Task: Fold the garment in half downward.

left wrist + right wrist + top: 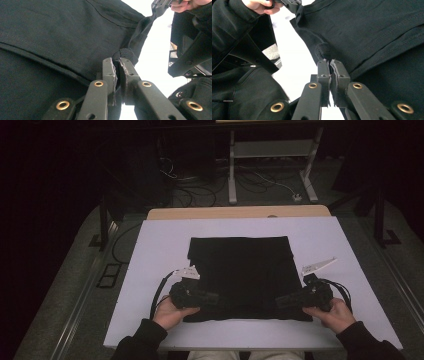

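Note:
A black garment (240,270), folded to a rough square, lies flat in the middle of the white table top (155,245). My left gripper (214,299) is shut on its near left edge, and a fold of black cloth (126,53) is pinched between the closed jaws (117,62). My right gripper (281,302) is shut on the near right edge, with a bunch of cloth (323,50) squeezed between its pads (331,63). Each gripper view shows the other gripper farther off, the right one (161,4) and the left one (290,4), each holding its own corner.
The person's hands and dark sleeves (145,337) rest at the table's near edge. A wooden table edge (235,212) sits just beyond the white top. Behind it on the floor are a grey stand's legs (232,175), cables (195,190) and a white plug (297,197).

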Tool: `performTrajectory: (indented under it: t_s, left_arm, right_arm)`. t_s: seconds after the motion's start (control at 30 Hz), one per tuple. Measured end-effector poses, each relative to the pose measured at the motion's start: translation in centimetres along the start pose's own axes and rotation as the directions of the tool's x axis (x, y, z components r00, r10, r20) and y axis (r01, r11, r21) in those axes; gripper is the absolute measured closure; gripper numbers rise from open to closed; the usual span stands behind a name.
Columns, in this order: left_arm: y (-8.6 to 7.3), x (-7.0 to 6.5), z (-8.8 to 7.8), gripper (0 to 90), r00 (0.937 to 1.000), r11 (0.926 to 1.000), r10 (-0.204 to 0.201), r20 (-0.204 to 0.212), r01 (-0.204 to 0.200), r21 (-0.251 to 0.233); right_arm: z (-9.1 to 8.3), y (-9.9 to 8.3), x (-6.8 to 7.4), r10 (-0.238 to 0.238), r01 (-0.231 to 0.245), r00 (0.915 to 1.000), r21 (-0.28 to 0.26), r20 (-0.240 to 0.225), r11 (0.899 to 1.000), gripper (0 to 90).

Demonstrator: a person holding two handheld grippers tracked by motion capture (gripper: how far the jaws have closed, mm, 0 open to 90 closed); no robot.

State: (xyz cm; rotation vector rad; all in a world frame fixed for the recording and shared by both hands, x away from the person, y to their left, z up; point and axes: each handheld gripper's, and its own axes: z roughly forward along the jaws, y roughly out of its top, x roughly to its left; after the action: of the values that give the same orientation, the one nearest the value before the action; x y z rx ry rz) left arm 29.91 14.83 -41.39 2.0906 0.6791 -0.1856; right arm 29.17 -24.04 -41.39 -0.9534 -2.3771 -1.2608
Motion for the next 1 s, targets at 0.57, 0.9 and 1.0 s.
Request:
performTrajectory:
  t_s: [0.57,0.9,1.0]
  left_arm:
    - [-1.0,-0.2,0.7,82.2,1.0,0.9977,-0.008,0.002,0.008,0.067]
    - [-1.2,-0.2,0.8,81.2,1.0,0.9963,-0.004,-0.001,0.004,0.086]
    - [-1.2,-0.3,0.9,80.3,1.0,0.996,0.004,-0.007,-0.003,0.089]
  right_arm:
    - [0.5,-0.6,0.5,-0.001,0.002,1.0,0.044,-0.007,0.999,84.2]
    - [1.1,-1.0,0.5,0.012,-0.011,0.9999,0.08,-0.008,0.997,83.2]
    - [1.2,-1.0,0.5,0.016,-0.015,0.9998,0.087,-0.013,0.996,80.9]
